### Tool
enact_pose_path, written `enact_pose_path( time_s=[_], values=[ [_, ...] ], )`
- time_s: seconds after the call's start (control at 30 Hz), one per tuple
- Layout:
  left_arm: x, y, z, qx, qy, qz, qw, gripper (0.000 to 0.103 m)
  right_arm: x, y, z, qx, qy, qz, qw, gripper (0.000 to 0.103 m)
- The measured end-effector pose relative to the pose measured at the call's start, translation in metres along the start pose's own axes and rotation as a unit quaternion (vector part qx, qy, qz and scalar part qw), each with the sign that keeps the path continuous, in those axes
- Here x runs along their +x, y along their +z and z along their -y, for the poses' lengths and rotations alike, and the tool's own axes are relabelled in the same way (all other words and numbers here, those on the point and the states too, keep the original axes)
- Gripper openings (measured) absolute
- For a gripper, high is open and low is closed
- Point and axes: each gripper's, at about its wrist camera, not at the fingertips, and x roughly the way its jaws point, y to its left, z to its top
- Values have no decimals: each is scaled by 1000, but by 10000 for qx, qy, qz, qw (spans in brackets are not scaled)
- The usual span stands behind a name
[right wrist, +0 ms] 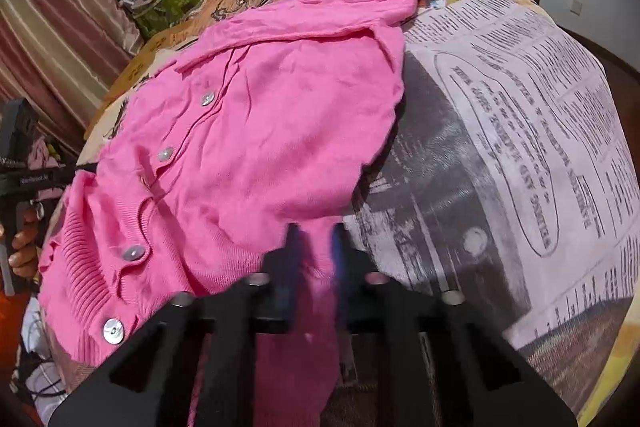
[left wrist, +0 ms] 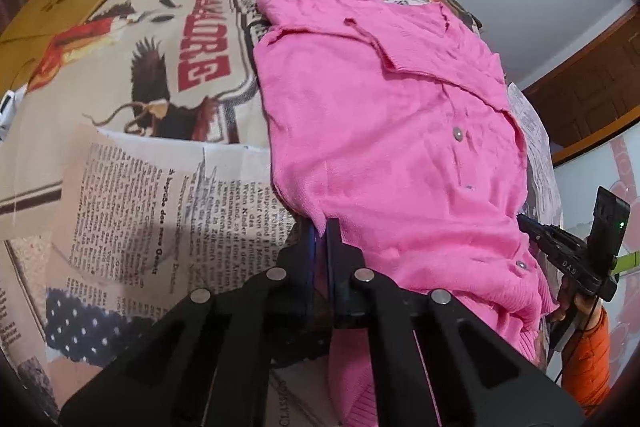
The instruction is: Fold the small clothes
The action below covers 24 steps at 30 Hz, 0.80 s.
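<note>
I had both tongs pinching the pink cardigan's [left wrist: 380, 131] hem: left tongs [left wrist: 322, 227] on one corner, right tongs [right wrist: 314, 231] on the other. From each, the cardigan's long axis ran toward twelve o'clock across the bench [right wrist: 500, 131], collar farthest, so neither hand was nearer.

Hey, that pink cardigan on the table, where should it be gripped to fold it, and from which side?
Grip the pink cardigan at its ribbed bottom hem, one near corner each, coming from the near table edge where the hem hangs over. It lies flat, buttons up, collar at the far end, so the hem can probably be carried up toward the collar. The left gripper and right gripper already pinch fabric there.
</note>
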Motion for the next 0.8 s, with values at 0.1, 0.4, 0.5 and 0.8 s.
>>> enact_pose_path(
  time_s=[0.1,0.4,0.5,0.8],
  values=[
    [-18,-1,13,344,194,337,9986,4,-12,-2,-2,-84,-60,231,9997,3],
    [-68,19,37,761,122,1086,9911,4,-67,6,-7,-348,-215,994,9942,2],
    [-69,26,38,741,121,1127,9908,4,-64,12,1,-198,-296,960,9947,2],
    [-53,23,38,804,219,962,9919,4,-19,5,7,56,-228,124,9996,45]
  ],
)
